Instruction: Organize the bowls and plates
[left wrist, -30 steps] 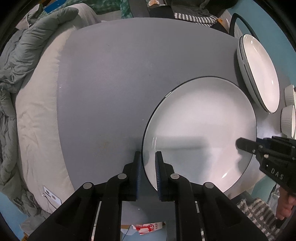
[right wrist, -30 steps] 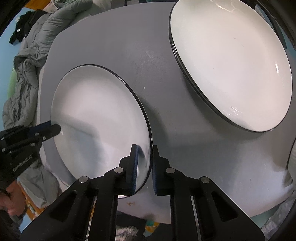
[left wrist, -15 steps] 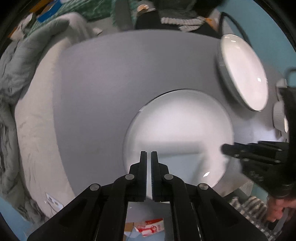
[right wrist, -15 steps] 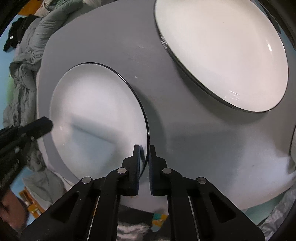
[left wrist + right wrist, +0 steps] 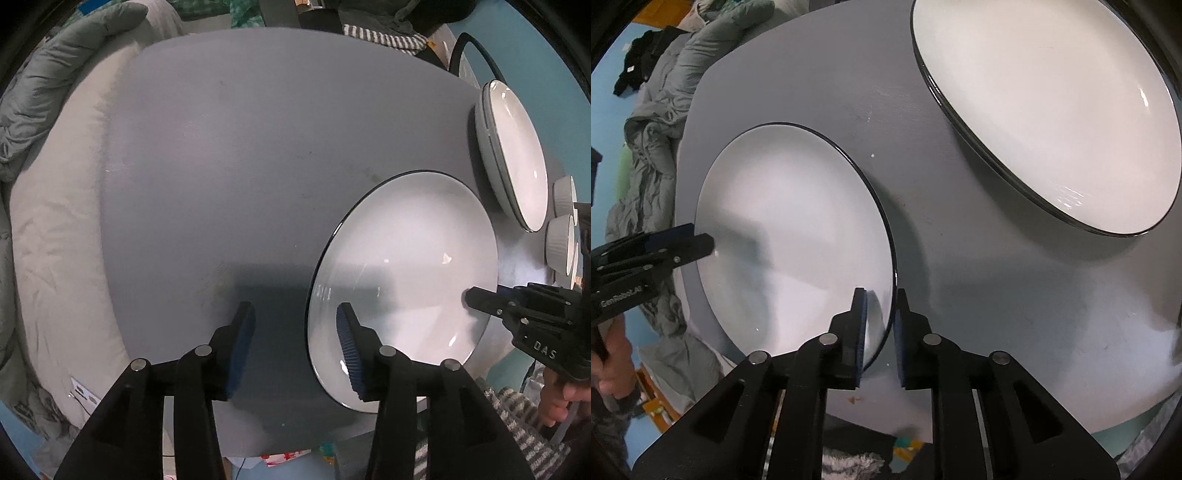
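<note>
A white plate with a dark rim lies on the grey table; it also shows in the right wrist view. My left gripper is open wide, its jaws astride the plate's left rim without touching. My right gripper has its jaws close on either side of the plate's right rim, with a small gap. A stack of white plates sits at the far right, large in the right wrist view.
White ribbed bowls stand at the table's right edge beyond the stack. Grey bedding lies left of the table. A striped cloth hangs below the near right edge.
My left gripper has opened wide and let go of the plate's left rim. My right gripper's jaws have parted slightly at the right rim. The plate rests on the table.
</note>
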Available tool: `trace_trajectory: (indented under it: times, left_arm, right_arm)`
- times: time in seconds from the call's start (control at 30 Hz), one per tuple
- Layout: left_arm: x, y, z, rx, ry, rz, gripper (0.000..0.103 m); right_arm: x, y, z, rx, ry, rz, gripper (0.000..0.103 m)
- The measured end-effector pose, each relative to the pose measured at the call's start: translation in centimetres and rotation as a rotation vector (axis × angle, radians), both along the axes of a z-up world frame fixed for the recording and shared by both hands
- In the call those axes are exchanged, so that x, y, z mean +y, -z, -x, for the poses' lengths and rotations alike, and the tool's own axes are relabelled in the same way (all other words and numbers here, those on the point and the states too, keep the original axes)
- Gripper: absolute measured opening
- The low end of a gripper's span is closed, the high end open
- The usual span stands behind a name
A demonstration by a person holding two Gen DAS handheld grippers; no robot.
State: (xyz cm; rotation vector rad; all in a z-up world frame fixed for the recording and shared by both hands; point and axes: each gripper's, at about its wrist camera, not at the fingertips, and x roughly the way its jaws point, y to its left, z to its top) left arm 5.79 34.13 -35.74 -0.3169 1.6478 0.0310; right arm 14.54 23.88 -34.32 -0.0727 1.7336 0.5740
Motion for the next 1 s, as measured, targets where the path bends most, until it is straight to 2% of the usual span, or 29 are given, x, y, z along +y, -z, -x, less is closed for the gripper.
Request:
trace_trajectory:
  times: [0.2,0.3,0.33,0.37,0.47,1.0]
  left_arm:
    - [0.4,1.7,0.0,0.026,-0.051,0.081,0.045]
    - [0.7,2.4,0.3,0.025,-0.041,0.082,0.036]
    - [0.5,2.3,0.2,0.026,-0.037,0.090,0.028]
    - [0.0,2.2,0.1,0.033,-0.033,0.106,0.025]
    - [-0.7,2.2,0.2,0.031,-0.028,0.117,0.021]
    - [-1.4,1.4,1.1,0.024,-0.013,0.102,0.020]
  right_arm:
    - [-0.4,-0.1,-0.5,-0.009,0.011,-0.013,0.015]
    - [-0.4,-0.1,-0.5,-0.006,0.015,-0.017,0.015]
    - [-0.3,0.0,-0.5,-0.007,0.014,-0.018,0.015]
    - [-0.3,0.0,-0.5,-0.007,0.015,-0.019,0.015]
    - [-0.9,-0.2,-0.4,-0.007,0.020,-0.024,0.016]
    - [-1.6,-0.6,-0.4,-0.012,0.022,-0.016,0.010]
